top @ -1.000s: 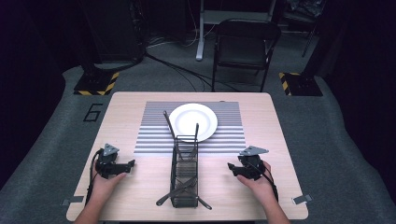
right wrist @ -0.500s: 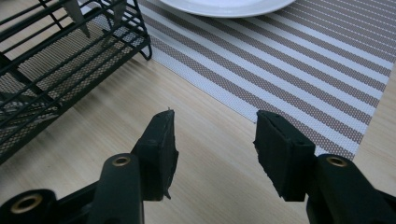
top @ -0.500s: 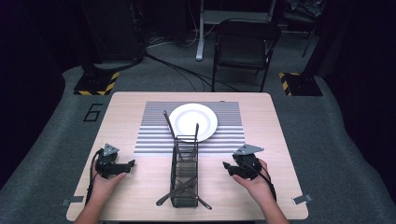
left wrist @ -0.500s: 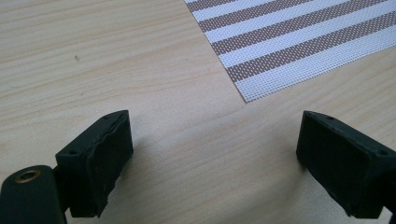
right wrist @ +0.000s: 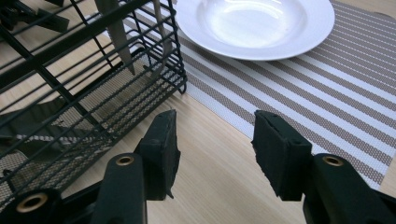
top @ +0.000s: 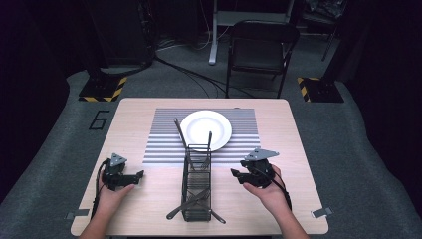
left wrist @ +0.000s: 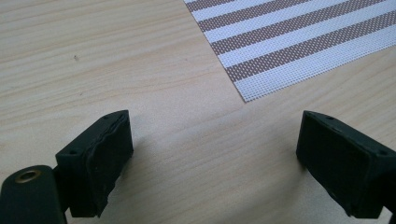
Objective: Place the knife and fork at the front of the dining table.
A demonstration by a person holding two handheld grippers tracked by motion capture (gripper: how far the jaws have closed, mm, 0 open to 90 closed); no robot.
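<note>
A black wire basket [top: 196,185] [right wrist: 88,74] lies lengthwise at the table's middle. Several pieces of cutlery [top: 185,205] poke out of both its ends. Behind it a white plate [top: 205,129] [right wrist: 254,23] rests on a striped placemat [top: 161,142] [right wrist: 308,98]. My right gripper [top: 235,174] [right wrist: 215,135] hovers just right of the basket, pointing left at its near corner. Its jaws have just been closing and stand partly apart with nothing between them. My left gripper [top: 140,175] [left wrist: 212,135] sits wide open over bare wood left of the basket, near the placemat's corner [left wrist: 247,95].
The wooden table [top: 278,144] has bare wood on both sides of the basket. A black folding chair [top: 261,50] stands on the floor beyond the far edge. Tape marks [top: 321,212] sit near the front corners.
My right gripper has shifted left toward the basket and risen a little, its jaws narrower than before. The left gripper has stayed put.
</note>
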